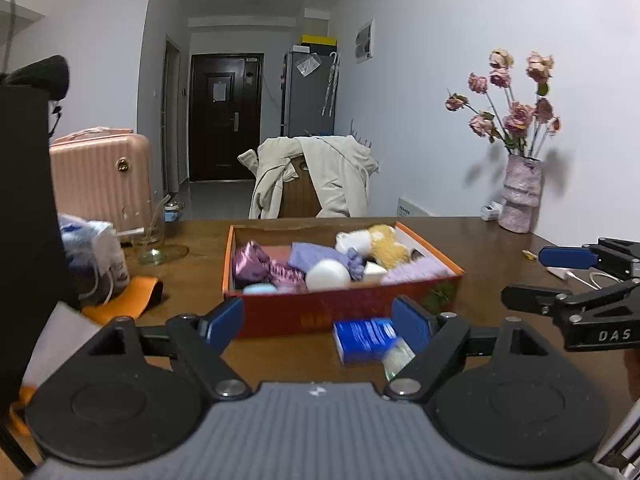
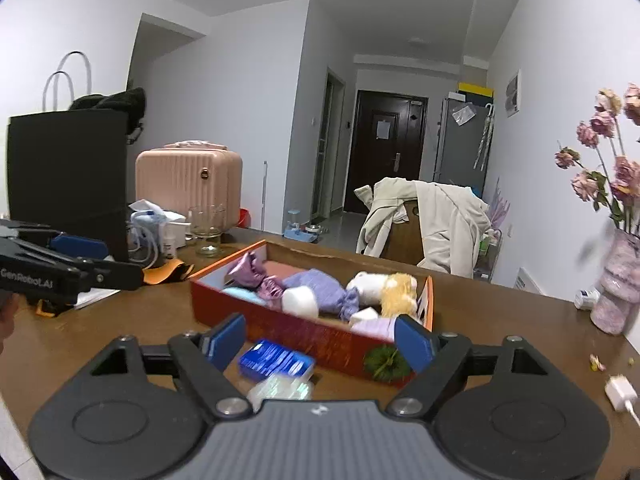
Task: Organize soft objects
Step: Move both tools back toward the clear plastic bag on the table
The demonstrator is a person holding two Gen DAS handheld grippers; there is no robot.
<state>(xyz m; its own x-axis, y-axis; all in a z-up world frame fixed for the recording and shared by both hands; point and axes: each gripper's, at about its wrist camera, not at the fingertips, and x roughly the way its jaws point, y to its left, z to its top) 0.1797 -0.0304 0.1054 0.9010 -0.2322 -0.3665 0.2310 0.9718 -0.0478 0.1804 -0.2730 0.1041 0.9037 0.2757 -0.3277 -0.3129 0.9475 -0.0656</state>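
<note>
Blue packet (image 1: 366,339) print blurred; vase (image 2: 618,284) cut by right edge.

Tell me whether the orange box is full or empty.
Nearly full: the orange box holds a white ball, purple cloths and a yellow plush.

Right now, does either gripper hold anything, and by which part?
Nothing is held. The left gripper and the right gripper are both open, above the table before the box.

Black grippers, blue fingers (image 1: 224,322), silver screws
</note>
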